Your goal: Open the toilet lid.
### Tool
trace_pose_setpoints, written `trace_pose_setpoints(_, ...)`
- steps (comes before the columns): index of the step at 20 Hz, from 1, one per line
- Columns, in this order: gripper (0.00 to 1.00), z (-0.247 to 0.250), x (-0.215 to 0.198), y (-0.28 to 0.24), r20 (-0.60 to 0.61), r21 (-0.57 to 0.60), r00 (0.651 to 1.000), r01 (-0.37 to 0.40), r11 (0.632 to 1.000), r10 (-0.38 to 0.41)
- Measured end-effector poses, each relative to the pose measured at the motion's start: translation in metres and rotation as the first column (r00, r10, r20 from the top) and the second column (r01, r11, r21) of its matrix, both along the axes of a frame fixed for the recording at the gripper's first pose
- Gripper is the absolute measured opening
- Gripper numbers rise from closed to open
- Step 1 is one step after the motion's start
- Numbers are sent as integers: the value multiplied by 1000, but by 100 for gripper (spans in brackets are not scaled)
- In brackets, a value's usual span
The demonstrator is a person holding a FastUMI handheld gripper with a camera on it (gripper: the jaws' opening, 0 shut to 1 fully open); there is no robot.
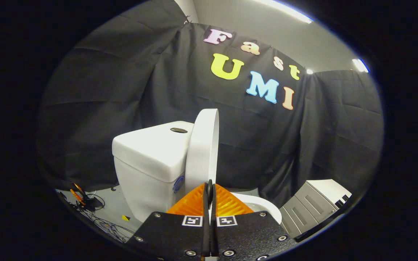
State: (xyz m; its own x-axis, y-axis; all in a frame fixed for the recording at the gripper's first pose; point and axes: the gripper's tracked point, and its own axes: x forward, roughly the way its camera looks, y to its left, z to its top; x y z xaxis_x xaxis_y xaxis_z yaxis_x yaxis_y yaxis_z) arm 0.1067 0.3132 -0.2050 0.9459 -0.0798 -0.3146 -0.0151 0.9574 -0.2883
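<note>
Item 1, gripper (pixel 209 188): you are holding it low, just in front of the toilet, with its 2 fingers pressed together and nothing caught between them.

Item 2, toilet lid (pixel 202 145): it is standing raised and close to upright, edge-on to you, just beyond the fingertips. Whether it is leaning on the tank behind it, or the tips are touching it, cannot be told from here. The task is looking all but finished.

Item 3, tank (pixel 151 152): white, sitting behind and beside the lid, with a flush button (pixel 178 129) on top.

Item 4, bowl rim (pixel 263 206): it is showing just past the fingers, below the lid.

Item 5, cabinet (pixel 314 201): grey, standing well apart by the booth wall. Cables (pixel 93 208) are lying on the floor on the other side of the tank.

Handling note: the lid is probably a light, stiff, smooth plastic shell swinging on a rear hinge, so it is likely to slip under pressure. You are best taking it by the free front edge, or nudging its underside with closed fingers, and easing it back so it is not slamming the tank.
</note>
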Motion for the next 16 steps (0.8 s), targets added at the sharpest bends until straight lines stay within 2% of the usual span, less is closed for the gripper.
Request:
trace_pose_setpoints(5,2,-1,1,-2,-9,27,1000,5,1000,-5)
trace_pose_setpoints(8,6,0,-2,6,-42,66,998,-50,997,52)
trace_pose_setpoints(9,15,3,-4,6,-40,94,997,-69,993,73)
trace_pose_setpoints(13,80,28,-26,15,-8,205,990,-136,969,140)
trace_pose_setpoints(14,89,35,-30,12,-2,219,988,-152,964,156)
trace_pose_setpoints(16,95,52,-38,6,24,245,981,-191,950,191)
